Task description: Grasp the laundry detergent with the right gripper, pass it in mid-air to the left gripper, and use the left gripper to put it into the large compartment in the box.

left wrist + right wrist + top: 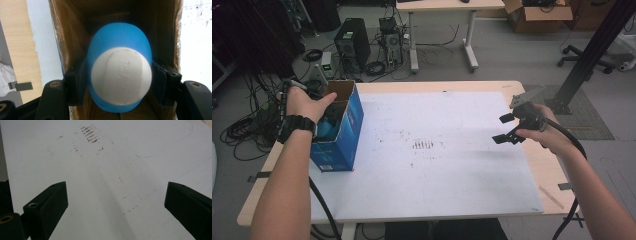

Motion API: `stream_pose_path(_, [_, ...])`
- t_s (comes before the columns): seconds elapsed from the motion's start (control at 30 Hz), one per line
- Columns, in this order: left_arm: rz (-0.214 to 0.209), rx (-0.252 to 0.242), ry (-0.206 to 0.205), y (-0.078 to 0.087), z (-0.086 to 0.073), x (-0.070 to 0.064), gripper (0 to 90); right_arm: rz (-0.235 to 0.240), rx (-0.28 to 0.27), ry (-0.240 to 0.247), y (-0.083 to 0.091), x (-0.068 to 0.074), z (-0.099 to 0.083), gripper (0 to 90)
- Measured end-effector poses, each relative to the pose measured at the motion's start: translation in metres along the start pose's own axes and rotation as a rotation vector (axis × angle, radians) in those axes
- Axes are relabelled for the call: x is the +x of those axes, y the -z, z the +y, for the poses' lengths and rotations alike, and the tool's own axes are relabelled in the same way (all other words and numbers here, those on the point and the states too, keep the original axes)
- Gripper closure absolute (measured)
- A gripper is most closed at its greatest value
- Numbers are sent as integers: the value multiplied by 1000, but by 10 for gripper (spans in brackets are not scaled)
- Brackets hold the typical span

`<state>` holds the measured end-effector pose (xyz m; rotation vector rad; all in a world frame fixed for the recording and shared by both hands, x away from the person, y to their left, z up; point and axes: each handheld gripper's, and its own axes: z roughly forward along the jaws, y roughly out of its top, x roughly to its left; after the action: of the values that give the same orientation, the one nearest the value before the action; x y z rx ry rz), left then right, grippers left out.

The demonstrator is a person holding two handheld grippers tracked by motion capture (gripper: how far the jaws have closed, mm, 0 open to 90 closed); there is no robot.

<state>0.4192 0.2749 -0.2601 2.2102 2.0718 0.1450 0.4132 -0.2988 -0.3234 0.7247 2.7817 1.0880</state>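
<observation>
We see our left gripper [120, 82] clamped on a rounded blue plastic object with a white oval face [121, 76], inside the open blue cardboard box [343, 131]. Our right gripper [116, 202] hangs wide open, empty, over the white table sheet [112, 170].

The box [343, 131] is seen to be cardboard: glossy blue print outside, raw brown fibre inside, edges rough. The bottle [119, 37] held in the left tongs [120, 82] appears as smooth, matt blue plastic with a matt white cap [121, 76]. The tongs are matt black plastic. The bench [532, 165] is pale wood, covered by a matt white sheet [447, 165], scuffed and stained.
</observation>
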Motion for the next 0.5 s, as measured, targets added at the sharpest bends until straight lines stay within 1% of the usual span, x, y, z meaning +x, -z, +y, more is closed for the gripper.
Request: stream_pose_path(0.5, [7,-2,-11,-2,-1,-3,376,-5,1,3,2,1,-2,50])
